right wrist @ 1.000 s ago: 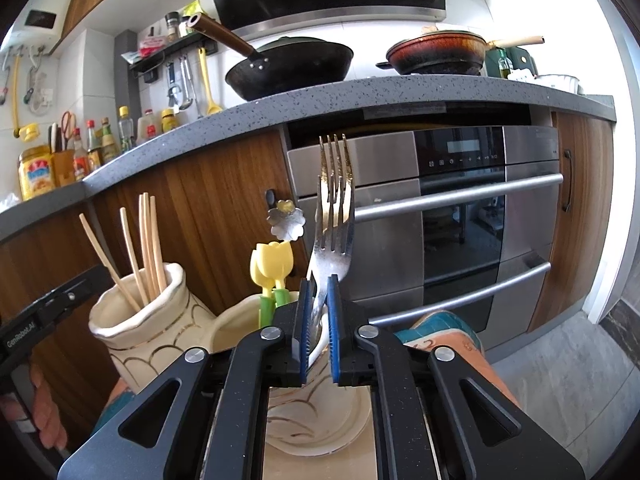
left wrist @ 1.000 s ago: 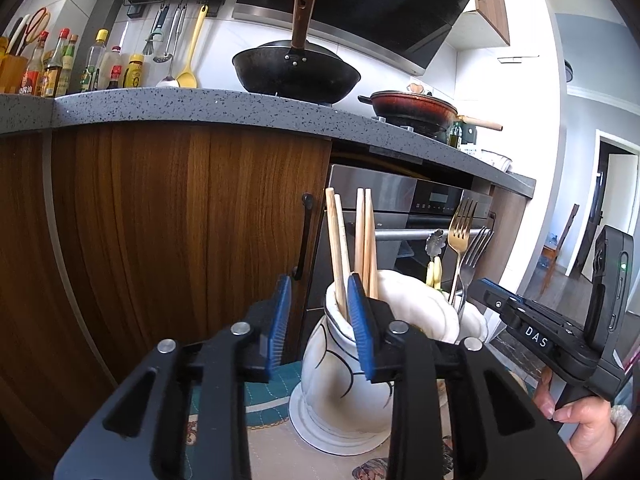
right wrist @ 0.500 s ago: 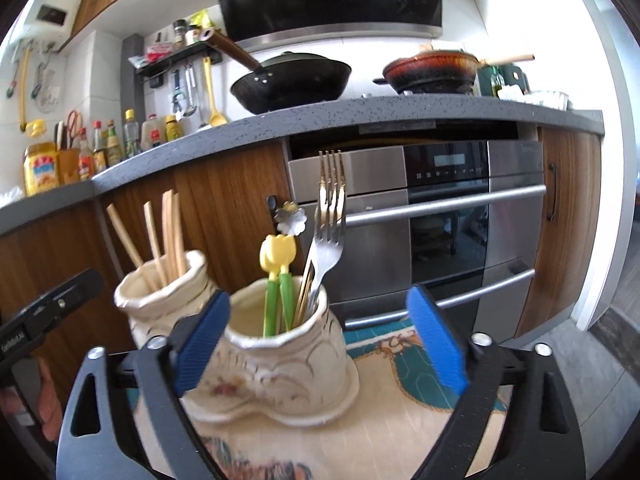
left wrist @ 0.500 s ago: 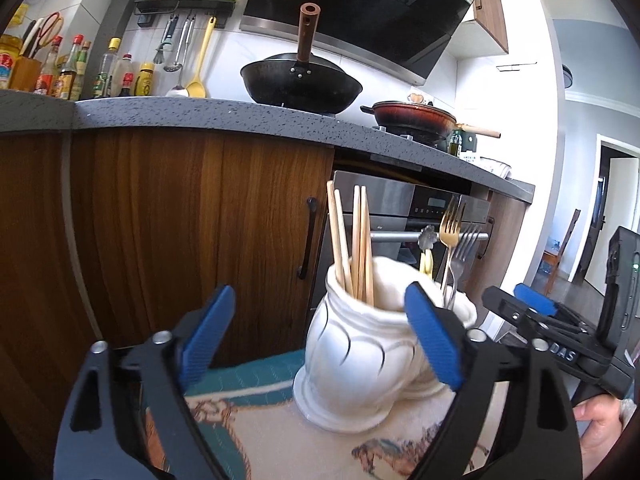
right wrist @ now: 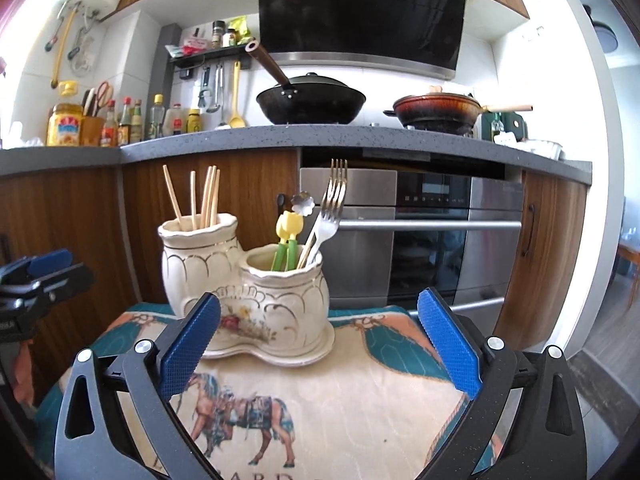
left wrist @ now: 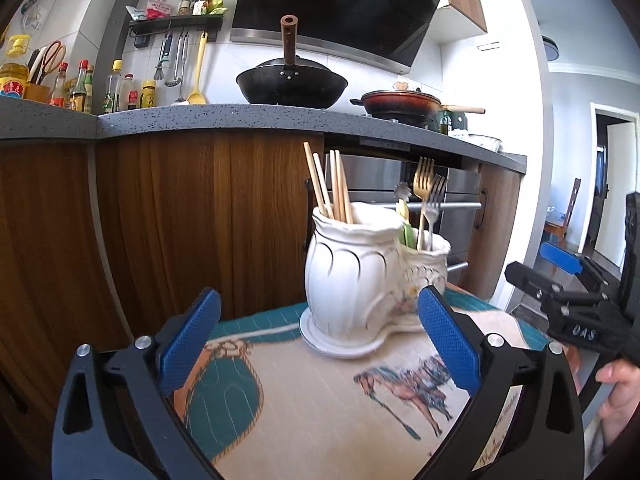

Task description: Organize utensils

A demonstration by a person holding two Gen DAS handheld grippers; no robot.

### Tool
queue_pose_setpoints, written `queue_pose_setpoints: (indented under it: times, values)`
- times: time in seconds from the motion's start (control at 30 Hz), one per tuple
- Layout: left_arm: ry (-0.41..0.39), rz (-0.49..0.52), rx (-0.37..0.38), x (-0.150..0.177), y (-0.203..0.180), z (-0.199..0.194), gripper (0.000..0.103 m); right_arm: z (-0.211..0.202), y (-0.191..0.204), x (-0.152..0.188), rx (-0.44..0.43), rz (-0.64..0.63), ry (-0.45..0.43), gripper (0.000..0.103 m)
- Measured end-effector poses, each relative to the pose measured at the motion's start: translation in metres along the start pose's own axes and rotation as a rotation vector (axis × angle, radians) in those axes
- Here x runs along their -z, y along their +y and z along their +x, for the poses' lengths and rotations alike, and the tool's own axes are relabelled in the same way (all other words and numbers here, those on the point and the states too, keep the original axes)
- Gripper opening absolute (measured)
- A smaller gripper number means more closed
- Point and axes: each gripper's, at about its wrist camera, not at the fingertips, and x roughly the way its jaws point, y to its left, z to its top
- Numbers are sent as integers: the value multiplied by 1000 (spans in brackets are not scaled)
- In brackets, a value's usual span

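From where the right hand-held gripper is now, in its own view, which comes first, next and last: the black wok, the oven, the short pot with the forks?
1. Short pot: nearest, on the cloth just ahead of the right hand-held gripper, whose jaws are opening with nothing between them.
2. Oven: behind the pot, to the right.
3. Black wok: farthest, up on the counter.

I log: cream holder (right wrist: 256,300), gilt scallops, floral motif; teal-beige horse-print cloth (right wrist: 320,392); blue-padded fingers (right wrist: 190,342); speckled grey counter (right wrist: 360,136)
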Motion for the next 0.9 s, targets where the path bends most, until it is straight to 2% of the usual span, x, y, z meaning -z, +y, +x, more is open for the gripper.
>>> queue_pose_setpoints:
  times: [0.23,0.43,0.73,0.9]
  values:
    - [-13,44,4,13,-13,-5,97,-1,0,6,17,-12,-26,98]
    - [43,75,-41,16,-20,4,97,-2,0,7,7,-1,-41,98]
    - [66,38,-43,18,-14,5,98,1,6,7,6,-34,-22,98]
    - [63,53,-56,17,-17,5,98,2,5,7,9,-30,-14,98]
